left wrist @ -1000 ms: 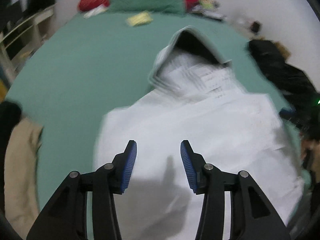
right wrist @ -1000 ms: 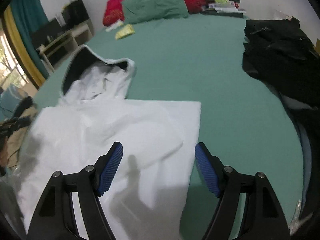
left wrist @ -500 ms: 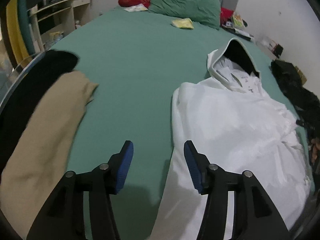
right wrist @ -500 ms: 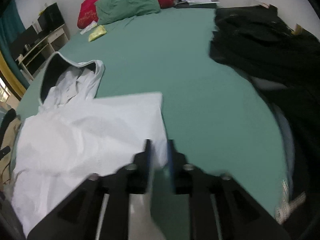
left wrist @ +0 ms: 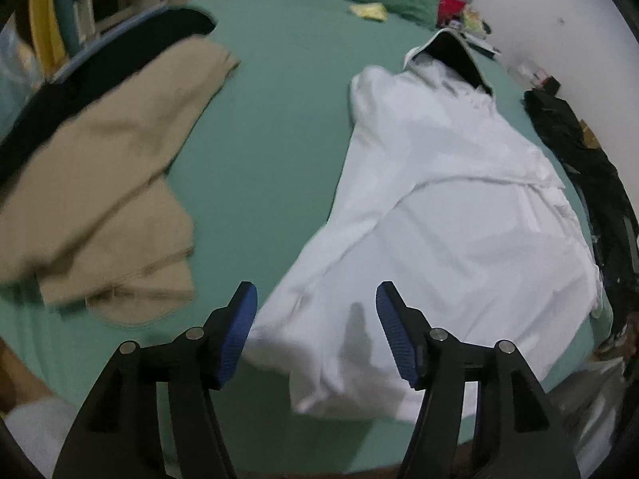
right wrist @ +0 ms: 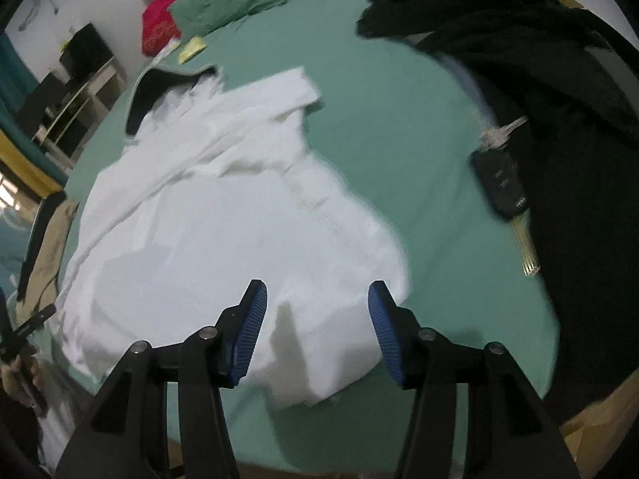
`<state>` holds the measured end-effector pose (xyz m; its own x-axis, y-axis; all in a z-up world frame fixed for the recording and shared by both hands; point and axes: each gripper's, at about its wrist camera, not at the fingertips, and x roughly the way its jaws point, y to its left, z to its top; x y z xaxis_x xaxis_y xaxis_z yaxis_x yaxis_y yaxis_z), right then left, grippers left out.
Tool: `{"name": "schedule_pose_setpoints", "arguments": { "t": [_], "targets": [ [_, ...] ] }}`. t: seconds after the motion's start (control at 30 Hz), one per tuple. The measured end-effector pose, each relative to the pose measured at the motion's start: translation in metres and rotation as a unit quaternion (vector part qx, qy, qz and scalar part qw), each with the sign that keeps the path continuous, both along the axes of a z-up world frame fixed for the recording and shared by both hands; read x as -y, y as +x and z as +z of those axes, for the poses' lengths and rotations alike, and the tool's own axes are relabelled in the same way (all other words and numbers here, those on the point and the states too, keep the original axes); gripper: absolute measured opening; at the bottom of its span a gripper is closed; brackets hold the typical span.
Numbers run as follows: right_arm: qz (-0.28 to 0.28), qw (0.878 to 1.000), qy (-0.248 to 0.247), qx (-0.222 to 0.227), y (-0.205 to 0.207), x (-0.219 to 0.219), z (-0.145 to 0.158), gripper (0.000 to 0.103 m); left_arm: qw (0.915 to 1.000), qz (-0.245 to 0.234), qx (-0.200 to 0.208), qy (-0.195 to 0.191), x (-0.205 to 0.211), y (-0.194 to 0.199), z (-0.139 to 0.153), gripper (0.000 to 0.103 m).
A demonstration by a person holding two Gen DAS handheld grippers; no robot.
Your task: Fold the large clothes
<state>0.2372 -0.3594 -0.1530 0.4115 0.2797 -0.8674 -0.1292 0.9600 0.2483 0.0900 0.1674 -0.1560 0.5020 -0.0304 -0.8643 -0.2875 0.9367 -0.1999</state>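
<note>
A white hooded garment (left wrist: 447,215) lies spread on the green bed (left wrist: 271,119), hood with dark lining (left wrist: 451,50) toward the pillows. It also shows in the right wrist view (right wrist: 223,215), with its hood (right wrist: 159,88) at the far left. My left gripper (left wrist: 315,331) is open and empty, just above the garment's near left hem. My right gripper (right wrist: 315,327) is open and empty, just above the garment's near right hem. Neither holds cloth.
A tan garment (left wrist: 104,183) on dark cloth lies to the left. A black clothes pile (right wrist: 539,92) lies to the right, with a car key (right wrist: 501,183) beside it. Green and red pillows (right wrist: 223,0) lie at the head of the bed. Shelves (right wrist: 76,92) stand far left.
Both grippers have come back toward the near edge of the bed. The right gripper, shut half a second ago, is open now. The garment's right side is rumpled where it lay flat.
</note>
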Motion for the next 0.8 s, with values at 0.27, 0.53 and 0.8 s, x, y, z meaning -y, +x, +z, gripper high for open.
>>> {"name": "schedule_pose_setpoints", "arguments": {
  "t": [0.27, 0.53, 0.8],
  "targets": [
    [0.005, 0.998, -0.054, 0.02, -0.006, -0.02, -0.013, 0.003, 0.9983, -0.018, -0.049, 0.025, 0.013, -0.006, -0.018, 0.062],
    [-0.035, 0.989, -0.056, 0.13, -0.015, 0.025, 0.069, 0.003, 0.9991, -0.004, 0.017, 0.038, -0.01, -0.01, 0.038, 0.006],
    [-0.042, 0.991, -0.049, 0.118, -0.018, 0.048, 0.078, 0.003, 0.9991, -0.002, 0.012, 0.04, -0.008, 0.0, 0.059, 0.007]
  ]
}}
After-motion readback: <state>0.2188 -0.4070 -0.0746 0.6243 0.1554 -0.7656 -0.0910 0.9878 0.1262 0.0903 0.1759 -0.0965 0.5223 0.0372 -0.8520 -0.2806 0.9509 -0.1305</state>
